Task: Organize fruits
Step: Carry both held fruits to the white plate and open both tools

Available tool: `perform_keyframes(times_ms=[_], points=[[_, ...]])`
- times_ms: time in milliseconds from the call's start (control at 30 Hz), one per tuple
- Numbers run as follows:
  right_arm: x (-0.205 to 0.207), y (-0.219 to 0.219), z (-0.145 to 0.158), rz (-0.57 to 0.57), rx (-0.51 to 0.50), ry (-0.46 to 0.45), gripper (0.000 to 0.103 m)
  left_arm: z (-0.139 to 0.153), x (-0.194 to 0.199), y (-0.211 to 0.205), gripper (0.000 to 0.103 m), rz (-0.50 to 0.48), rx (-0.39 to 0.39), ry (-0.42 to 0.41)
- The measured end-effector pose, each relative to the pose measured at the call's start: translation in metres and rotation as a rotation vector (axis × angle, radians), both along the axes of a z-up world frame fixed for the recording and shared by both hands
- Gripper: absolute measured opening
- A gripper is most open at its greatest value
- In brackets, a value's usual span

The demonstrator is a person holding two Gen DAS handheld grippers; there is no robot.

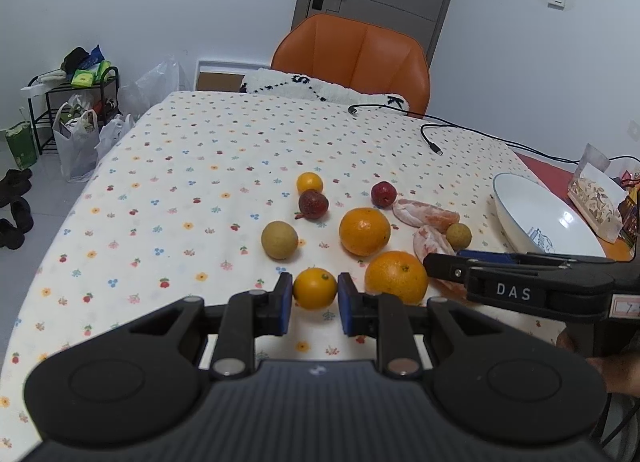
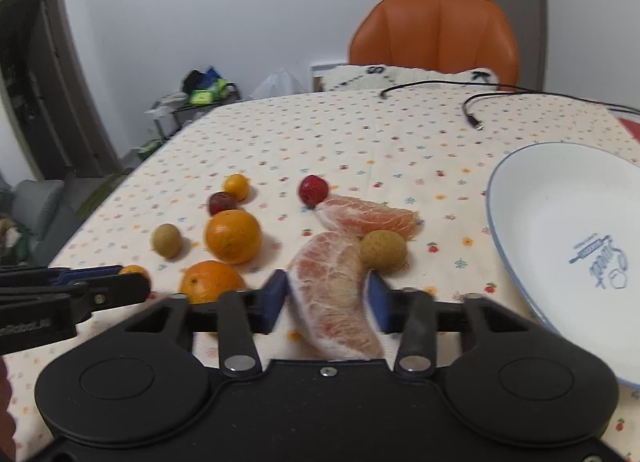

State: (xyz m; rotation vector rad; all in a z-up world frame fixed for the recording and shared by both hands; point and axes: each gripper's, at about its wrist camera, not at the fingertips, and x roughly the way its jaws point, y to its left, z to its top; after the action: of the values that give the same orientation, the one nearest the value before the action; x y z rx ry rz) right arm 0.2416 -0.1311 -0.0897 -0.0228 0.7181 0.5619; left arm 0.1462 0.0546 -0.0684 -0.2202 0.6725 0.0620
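My left gripper (image 1: 315, 304) was squeezed shut on a small orange fruit (image 1: 315, 288), one blue pad (image 1: 285, 304) on each side. The fruit sat low on the flowered tablecloth (image 1: 192, 165), near my edge of the table.

My right gripper (image 2: 328, 304) had a peeled pomelo piece (image 2: 334, 294) between its blue pads (image 2: 276, 302). The pads looked like they pressed on both sides of it, so I was holding it. A small brown round fruit (image 2: 383, 250) was touching the far end of that piece.

A second pomelo piece (image 2: 370, 215) lay just behind. Two big oranges (image 1: 365, 230) were between my two grippers. Farther back were two dark red fruits (image 1: 313, 203), another little orange one (image 1: 309, 183) and another brown one (image 1: 279, 240).

The white bowl (image 2: 516, 221) sat on my right with no fruit in it.
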Motion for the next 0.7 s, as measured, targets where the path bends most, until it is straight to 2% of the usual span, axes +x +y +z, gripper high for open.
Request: perform_keyframes(times_ms=[700], points=[[-0.036, -0.059, 0.024, -0.029, 0.124, -0.028, 0.036, 0.031, -0.015, -0.045, 0.022, -0.071, 0.023, -0.079]])
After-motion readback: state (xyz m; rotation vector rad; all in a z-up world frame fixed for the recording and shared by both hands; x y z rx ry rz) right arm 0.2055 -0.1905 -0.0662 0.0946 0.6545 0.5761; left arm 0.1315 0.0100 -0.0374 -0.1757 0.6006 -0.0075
